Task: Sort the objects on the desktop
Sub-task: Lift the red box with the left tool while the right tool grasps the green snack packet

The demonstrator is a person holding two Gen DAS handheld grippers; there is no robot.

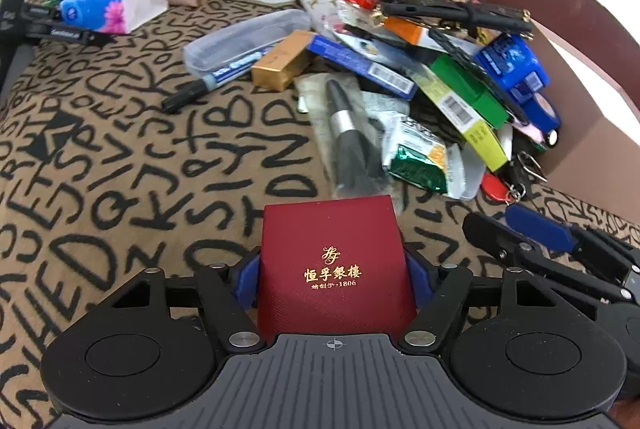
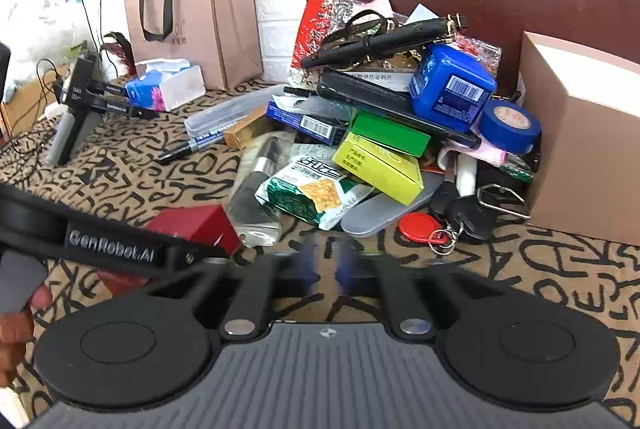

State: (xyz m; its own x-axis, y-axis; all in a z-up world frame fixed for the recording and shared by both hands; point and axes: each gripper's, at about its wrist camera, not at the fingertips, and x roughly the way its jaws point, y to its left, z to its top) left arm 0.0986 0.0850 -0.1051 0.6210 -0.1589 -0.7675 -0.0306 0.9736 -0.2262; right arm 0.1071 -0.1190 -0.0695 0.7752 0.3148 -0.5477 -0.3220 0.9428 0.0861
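the left tool (image 1: 334, 269) is clamped on a red box (image 1: 334, 265) with gold lettering on its lid, one blue pad pressed to each side, and the box sits just in front of the pile on the letter-patterned cloth covering the desk (image 1: 120, 169). from the right wrist view the same red box (image 2: 200, 225) shows partly behind the left tool's black arm. the right tool (image 2: 326, 269) is blurred, its blue fingertips (image 2: 308, 267) close together with a narrow gap and nothing between them. the pile lies toward the desk's far right: a makeup brush (image 1: 346, 131) in a clear sleeve, a green snack packet (image 1: 418, 161), a yellow box (image 2: 378, 167), a green box (image 2: 390, 135), a blue bottle (image 2: 452, 89), a roll of blue tape (image 2: 510, 125) and a red key fob (image 2: 418, 227) with keys. a brown carton (image 2: 580, 149) stands at the right edge beside the pile. a tissue pack (image 1: 116, 3) and a paper bag (image 2: 196, 25) stand at the far left.
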